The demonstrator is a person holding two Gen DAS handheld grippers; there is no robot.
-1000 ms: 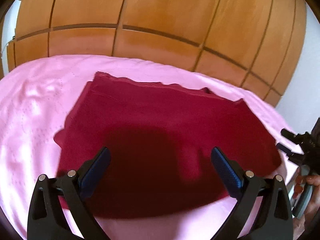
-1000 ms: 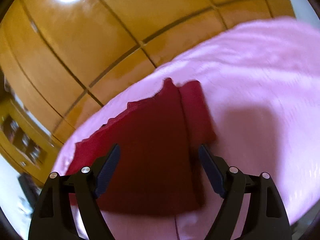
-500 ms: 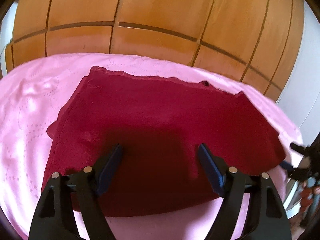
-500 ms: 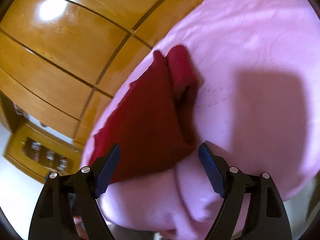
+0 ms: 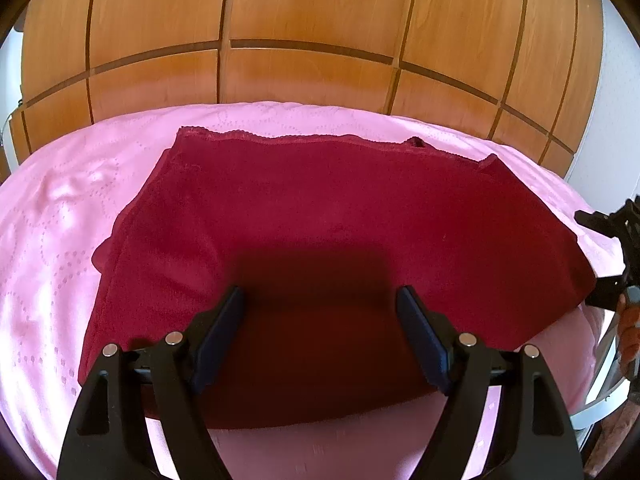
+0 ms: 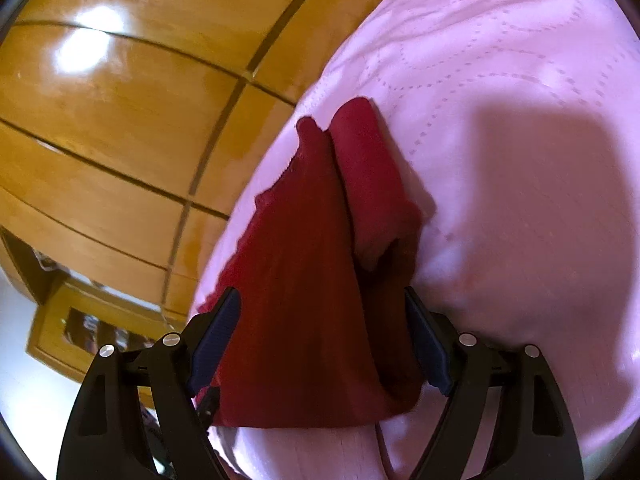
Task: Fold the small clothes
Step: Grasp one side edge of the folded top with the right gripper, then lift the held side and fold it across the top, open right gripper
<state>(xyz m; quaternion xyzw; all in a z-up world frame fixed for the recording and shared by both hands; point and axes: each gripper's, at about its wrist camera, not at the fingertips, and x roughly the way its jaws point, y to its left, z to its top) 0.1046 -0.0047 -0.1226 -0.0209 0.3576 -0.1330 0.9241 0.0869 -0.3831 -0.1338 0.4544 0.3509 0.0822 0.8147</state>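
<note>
Both claws, left claw and right claw, hover released over the dark red knit garment near the pink bed's front edge, risking pinching the sheet too.

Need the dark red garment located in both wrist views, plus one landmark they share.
Left wrist: the dark red garment fills the centre, spread flat on the pink bedspread, scalloped edge at the far side.
Right wrist: the garment runs from lower centre up toward the middle, a folded flap on its right.
Shared landmark: the wooden wardrobe panels behind the bed.
</note>
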